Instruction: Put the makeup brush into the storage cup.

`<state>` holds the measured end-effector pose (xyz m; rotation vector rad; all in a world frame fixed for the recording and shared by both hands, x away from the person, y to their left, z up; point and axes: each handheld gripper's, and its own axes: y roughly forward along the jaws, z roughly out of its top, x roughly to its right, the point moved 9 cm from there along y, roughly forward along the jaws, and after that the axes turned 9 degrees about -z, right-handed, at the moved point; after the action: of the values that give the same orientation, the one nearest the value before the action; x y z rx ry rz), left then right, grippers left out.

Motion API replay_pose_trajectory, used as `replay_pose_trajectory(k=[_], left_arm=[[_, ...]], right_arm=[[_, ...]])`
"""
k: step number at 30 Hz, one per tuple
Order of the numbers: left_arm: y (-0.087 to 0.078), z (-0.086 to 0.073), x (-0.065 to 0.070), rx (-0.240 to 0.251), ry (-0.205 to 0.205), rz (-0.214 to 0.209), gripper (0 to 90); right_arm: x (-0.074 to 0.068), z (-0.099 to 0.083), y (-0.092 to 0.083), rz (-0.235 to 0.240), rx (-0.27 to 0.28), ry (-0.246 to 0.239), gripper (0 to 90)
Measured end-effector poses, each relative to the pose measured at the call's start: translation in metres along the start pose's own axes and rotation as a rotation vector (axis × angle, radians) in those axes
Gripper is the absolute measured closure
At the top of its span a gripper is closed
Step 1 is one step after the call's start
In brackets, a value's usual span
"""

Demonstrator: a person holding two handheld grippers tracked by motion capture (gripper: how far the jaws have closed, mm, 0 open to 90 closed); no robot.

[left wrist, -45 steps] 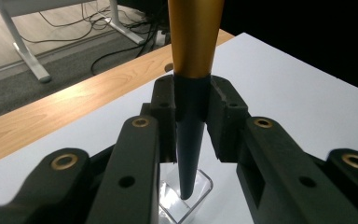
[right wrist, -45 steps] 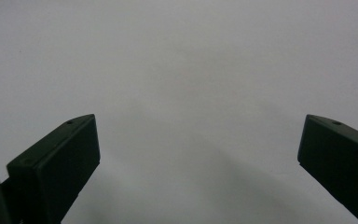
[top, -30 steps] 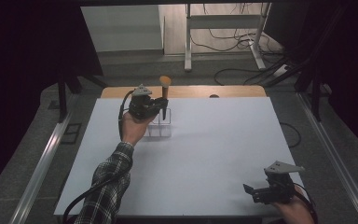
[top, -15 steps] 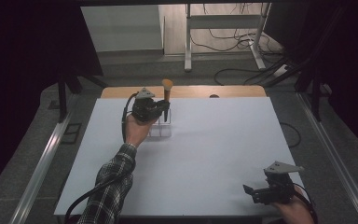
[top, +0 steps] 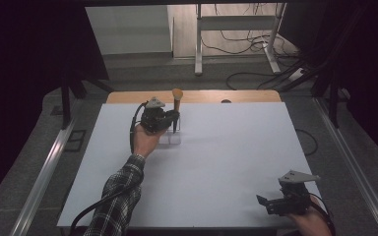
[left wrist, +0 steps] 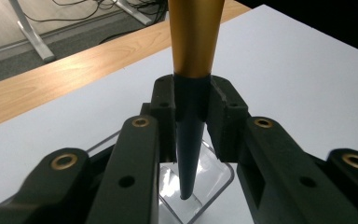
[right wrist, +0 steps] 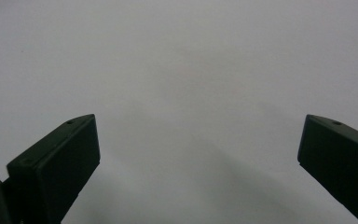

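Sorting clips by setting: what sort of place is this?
Probably a lab recording bench: a white-topped wooden table, loose black floor cables, and a cabled black left gripper holding a gold-and-black tapered tool.

The left gripper (top: 173, 119) has carried the brush (top: 176, 105) rightward over the clear holder (top: 173, 139).

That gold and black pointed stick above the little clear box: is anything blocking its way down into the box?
Nothing visible does. The left gripper is shut on the stick, which stands upright with its dark tip already down inside the open top of the clear box. The white table around it is bare nearby.
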<state>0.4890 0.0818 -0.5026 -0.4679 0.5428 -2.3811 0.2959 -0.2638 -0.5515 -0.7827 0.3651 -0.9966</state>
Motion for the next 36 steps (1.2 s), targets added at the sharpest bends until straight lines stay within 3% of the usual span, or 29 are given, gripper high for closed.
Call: replay_pose_trajectory(k=[20,36], left_arm=[[0.003,-0.013,0.000,-0.050,0.002,0.029,72.0],[-0.006,-0.008,0.002,-0.039,0.003,0.029,51.1]], right_arm=[[-0.001,-0.001,0.001,0.000,-0.009,-0.008,0.0],[0.000,-0.001,0.001,-0.002,-0.010,-0.008,0.0]])
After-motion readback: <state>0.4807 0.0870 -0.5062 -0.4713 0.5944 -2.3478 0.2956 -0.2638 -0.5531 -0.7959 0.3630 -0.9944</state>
